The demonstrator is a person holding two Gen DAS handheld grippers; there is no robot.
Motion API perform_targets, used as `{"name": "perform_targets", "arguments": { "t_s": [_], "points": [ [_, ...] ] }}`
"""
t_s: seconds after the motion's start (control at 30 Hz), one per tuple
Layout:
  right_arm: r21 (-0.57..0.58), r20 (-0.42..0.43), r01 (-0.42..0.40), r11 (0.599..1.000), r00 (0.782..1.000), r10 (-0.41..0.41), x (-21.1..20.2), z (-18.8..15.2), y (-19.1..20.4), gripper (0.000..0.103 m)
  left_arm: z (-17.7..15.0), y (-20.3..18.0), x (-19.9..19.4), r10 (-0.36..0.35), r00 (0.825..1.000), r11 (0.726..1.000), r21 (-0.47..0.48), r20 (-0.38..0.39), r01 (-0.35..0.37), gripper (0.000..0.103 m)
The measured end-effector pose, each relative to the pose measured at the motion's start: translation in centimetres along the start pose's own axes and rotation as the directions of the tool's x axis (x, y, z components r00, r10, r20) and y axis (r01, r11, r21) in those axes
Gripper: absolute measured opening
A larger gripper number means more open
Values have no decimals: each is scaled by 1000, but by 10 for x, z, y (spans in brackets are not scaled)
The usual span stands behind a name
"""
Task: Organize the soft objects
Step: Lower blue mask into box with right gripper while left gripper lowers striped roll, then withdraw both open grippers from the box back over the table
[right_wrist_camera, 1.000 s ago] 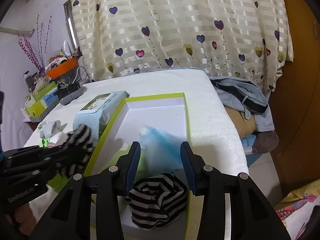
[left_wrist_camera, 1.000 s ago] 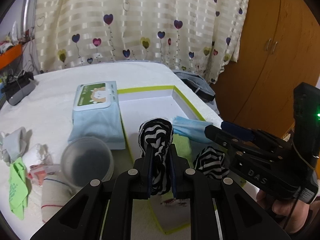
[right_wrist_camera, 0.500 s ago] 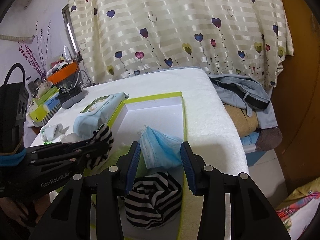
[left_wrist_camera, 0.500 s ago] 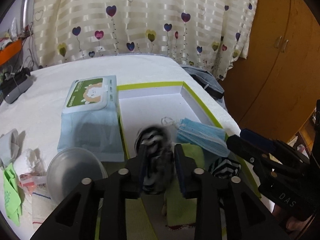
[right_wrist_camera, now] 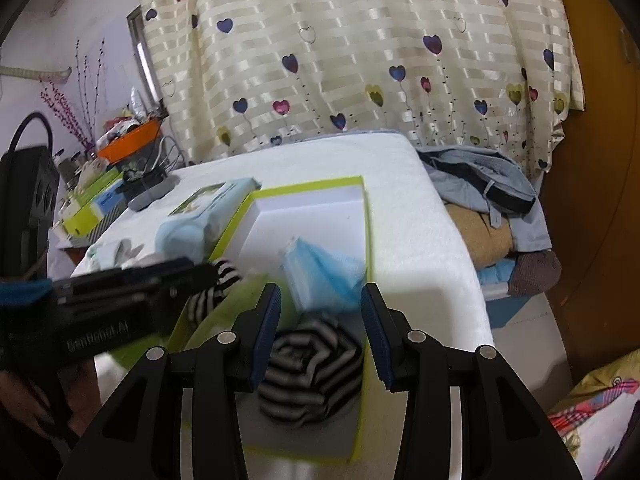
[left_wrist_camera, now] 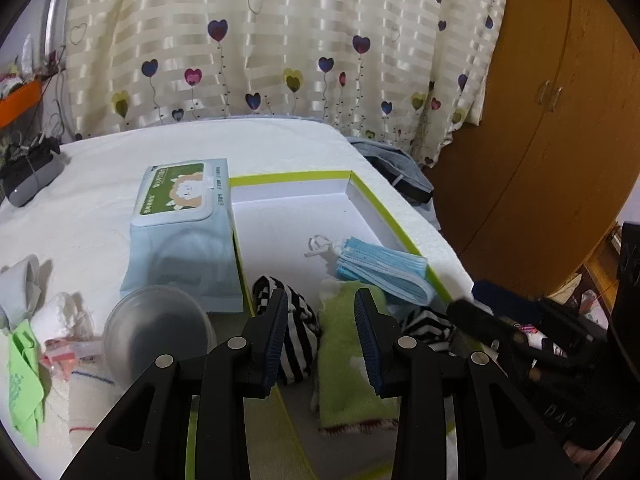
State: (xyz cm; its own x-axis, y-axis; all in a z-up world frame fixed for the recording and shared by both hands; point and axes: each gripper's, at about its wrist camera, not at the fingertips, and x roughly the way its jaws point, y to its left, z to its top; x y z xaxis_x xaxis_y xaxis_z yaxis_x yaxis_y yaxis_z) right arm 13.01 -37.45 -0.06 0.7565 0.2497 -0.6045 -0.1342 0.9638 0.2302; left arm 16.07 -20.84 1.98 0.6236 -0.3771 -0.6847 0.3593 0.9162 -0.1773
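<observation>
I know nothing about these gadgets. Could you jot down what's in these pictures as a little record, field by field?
setting: table under a white cloth, heart-print curtain behind
container: white box with a lime-green rim
in the box: blue face masks, green towel, two striped rolled socks
beside the box: wipes pack, clear plastic cup
left gripper: open, holding nothing, above one sock and the towel
right gripper: open, holding nothing, above the other sock
</observation>
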Motion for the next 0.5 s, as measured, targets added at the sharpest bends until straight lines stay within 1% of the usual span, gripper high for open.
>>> {"name": "perform_targets", "arguments": {
  "t_s": [0.17, 0.27, 0.37, 0.5],
  "points": [
    [-20, -32, -17, 1000, 999, 17, -9, -15, 12, 43, -4, 1, -21, -12, 1000, 1000, 7, 25, 11, 33],
    [-34, -59, -12, 999, 998, 10, -10, -23, 21, 43, -9, 3, -34, -16, 999, 1000, 4, 41, 16, 33],
    [-51, -101, -10, 999, 995, 5, -5, -30, 30, 43, -12, 8, -44, -19, 998, 1000, -1, 53, 19, 33],
    [-76, -165, 9, 997, 986, -21, 11, -35, 42, 43, -16, 19, -57, -10, 998, 1000, -18, 70, 11, 33]
  ]
}}
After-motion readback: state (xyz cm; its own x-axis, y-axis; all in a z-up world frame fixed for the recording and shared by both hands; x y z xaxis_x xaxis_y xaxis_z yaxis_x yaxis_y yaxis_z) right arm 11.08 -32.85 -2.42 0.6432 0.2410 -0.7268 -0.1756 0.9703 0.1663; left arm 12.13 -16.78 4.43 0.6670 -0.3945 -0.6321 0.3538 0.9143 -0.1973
